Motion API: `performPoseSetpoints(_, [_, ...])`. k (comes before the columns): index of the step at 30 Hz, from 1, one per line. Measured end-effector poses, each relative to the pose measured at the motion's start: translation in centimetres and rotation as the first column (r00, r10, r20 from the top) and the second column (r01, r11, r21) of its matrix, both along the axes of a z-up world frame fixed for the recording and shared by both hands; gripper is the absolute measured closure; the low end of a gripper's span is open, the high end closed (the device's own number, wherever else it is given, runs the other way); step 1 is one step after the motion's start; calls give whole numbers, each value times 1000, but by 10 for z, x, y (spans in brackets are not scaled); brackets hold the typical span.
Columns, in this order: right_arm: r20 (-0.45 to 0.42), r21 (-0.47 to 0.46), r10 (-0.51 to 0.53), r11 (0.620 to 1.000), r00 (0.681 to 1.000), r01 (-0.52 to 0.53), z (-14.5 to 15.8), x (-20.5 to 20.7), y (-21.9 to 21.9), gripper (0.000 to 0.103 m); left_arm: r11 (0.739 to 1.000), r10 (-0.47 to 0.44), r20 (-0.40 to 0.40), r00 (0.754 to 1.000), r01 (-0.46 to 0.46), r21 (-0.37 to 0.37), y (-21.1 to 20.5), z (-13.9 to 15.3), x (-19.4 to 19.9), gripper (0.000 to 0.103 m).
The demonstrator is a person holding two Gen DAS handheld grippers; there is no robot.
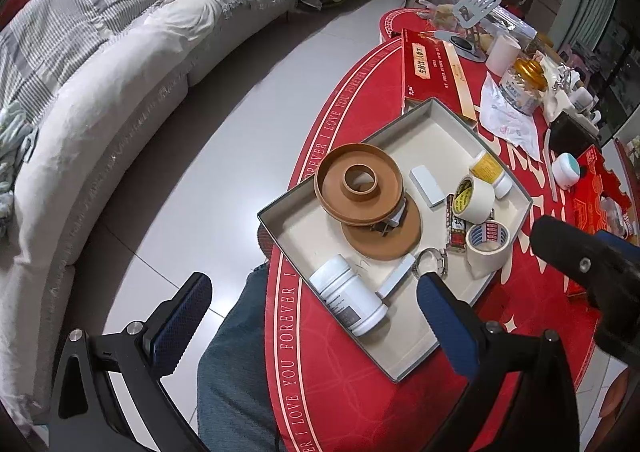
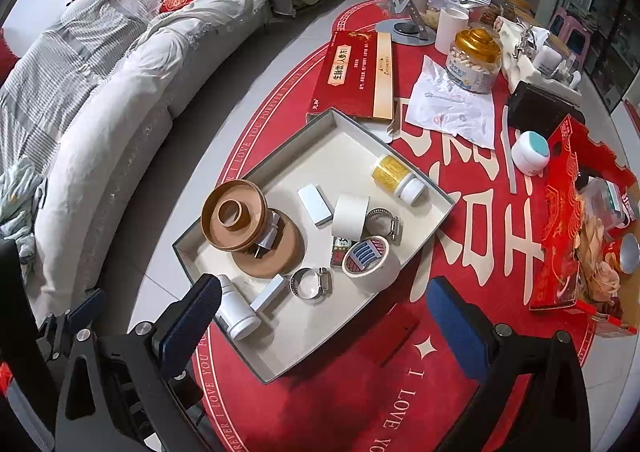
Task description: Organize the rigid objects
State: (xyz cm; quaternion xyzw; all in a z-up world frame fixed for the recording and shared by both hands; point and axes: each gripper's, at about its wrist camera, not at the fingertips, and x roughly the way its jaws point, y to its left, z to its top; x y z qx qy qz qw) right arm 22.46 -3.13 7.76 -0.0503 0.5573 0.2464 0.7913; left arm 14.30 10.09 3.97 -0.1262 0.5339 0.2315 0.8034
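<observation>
Both grippers empty, jaws spread, above tray's near edge.
Left gripper (image 1: 312, 316), right gripper (image 2: 324, 316); tray (image 2: 280, 368) corrals tape roll (image 2: 370, 258) and white bottle (image 1: 352, 300).

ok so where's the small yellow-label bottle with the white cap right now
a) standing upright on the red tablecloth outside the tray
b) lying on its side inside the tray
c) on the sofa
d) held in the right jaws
b: the yellow-label bottle lies on its side on the floor of the tray, near its far right wall, and both grippers are open and empty.
</observation>
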Motion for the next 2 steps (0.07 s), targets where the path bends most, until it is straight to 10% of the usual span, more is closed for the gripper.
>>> performPoseSetpoints(2, [0, -1, 2, 1000, 1000, -2, 0, 1, 2, 0, 1000, 13, 11, 1000, -13, 22, 1, 0, -1, 1])
